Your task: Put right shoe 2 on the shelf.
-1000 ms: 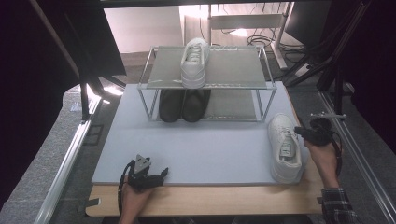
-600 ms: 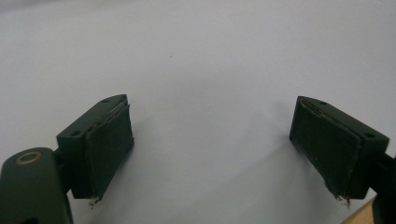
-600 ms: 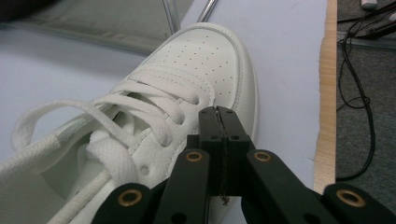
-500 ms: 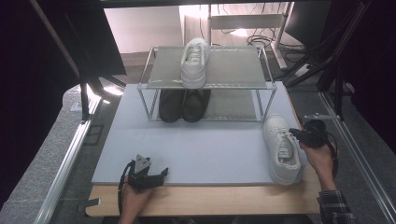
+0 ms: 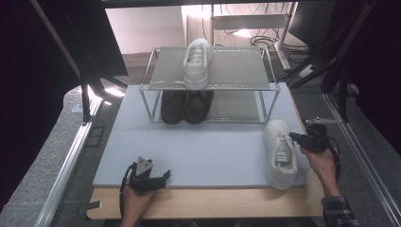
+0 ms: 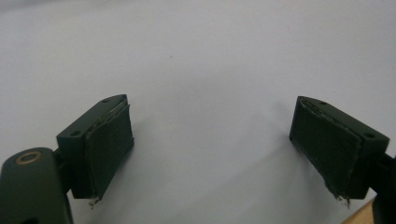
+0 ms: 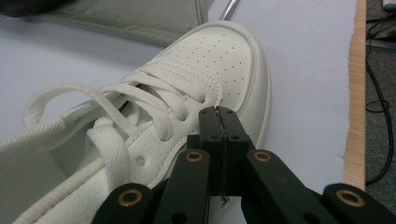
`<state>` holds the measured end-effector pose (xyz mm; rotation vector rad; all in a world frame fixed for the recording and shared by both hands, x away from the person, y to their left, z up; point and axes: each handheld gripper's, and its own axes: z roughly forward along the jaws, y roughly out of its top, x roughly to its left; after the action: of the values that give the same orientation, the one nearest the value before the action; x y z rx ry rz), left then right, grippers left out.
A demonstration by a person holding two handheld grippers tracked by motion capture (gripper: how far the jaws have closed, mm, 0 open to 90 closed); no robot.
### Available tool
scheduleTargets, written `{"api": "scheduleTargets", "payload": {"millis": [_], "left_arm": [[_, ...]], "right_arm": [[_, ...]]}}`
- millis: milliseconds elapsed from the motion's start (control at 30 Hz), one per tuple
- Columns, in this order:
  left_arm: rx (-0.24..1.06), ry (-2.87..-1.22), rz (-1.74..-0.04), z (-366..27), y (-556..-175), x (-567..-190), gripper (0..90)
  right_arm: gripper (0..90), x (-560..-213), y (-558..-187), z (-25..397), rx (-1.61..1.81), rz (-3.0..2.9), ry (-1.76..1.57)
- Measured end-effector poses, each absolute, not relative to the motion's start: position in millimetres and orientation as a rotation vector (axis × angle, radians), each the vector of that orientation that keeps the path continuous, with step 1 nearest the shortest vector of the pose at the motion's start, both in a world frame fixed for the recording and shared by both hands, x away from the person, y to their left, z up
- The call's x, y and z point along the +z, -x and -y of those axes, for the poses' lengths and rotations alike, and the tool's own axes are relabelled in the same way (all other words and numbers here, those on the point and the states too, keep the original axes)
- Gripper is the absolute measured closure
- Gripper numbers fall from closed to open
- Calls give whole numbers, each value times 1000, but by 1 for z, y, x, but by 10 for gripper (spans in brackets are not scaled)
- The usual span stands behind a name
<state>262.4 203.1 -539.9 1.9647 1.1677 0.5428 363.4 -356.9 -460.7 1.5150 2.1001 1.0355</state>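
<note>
A white sneaker (image 5: 280,151) lies on the pale mat (image 5: 208,146) at the right, toe pointing away from me. My right gripper (image 5: 293,137) is shut, its tips pressed against the sneaker's right side by the laces (image 7: 154,112). In the right gripper view the jaws (image 7: 219,112) meet with nothing between them. My left gripper (image 5: 163,176) rests open near the mat's front edge; the left gripper view shows bare mat between its pads (image 6: 112,140). A second white sneaker (image 5: 197,61) stands on the top shelf of the wire rack (image 5: 236,71).
A pair of black shoes (image 5: 185,105) sits under the rack's top shelf, at the left of its lower level. The wooden table edge (image 5: 213,203) runs along the front of the mat. Cables (image 7: 378,93) lie on the floor beyond the table's right side.
The right gripper and the white sneaker on the mat have shifted a little to the left together. The left gripper has stayed put.
</note>
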Motion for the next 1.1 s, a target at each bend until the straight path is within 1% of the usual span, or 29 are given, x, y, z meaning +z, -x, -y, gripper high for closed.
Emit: {"api": "scheduleTargets", "payload": {"millis": [167,267,467,733,933,1100], "left_arm": [[543,-1964,-1168,-203,-262,-540,127],[543,-1965,-1167,-203,-262,-540,127],[542,-1965,-1167,-203,-262,-540,127],[543,-1964,-1168,-203,-262,-540,127],[543,-1964,-1168,-203,-262,-540,127],[543,-1964,-1168,-203,-262,-540,127]], "right_arm": [[900,-458,-366,361,1052,-2095,-1533],[900,-457,-373,364,990,-2051,-1545],[900,-465,-388,365,977,-2064,-1577],[900,-464,-383,363,1013,-2106,-1565],[900,-466,-381,351,1072,-2136,-1543],[900,-467,-384,331,1083,-2175,-1489]]}}
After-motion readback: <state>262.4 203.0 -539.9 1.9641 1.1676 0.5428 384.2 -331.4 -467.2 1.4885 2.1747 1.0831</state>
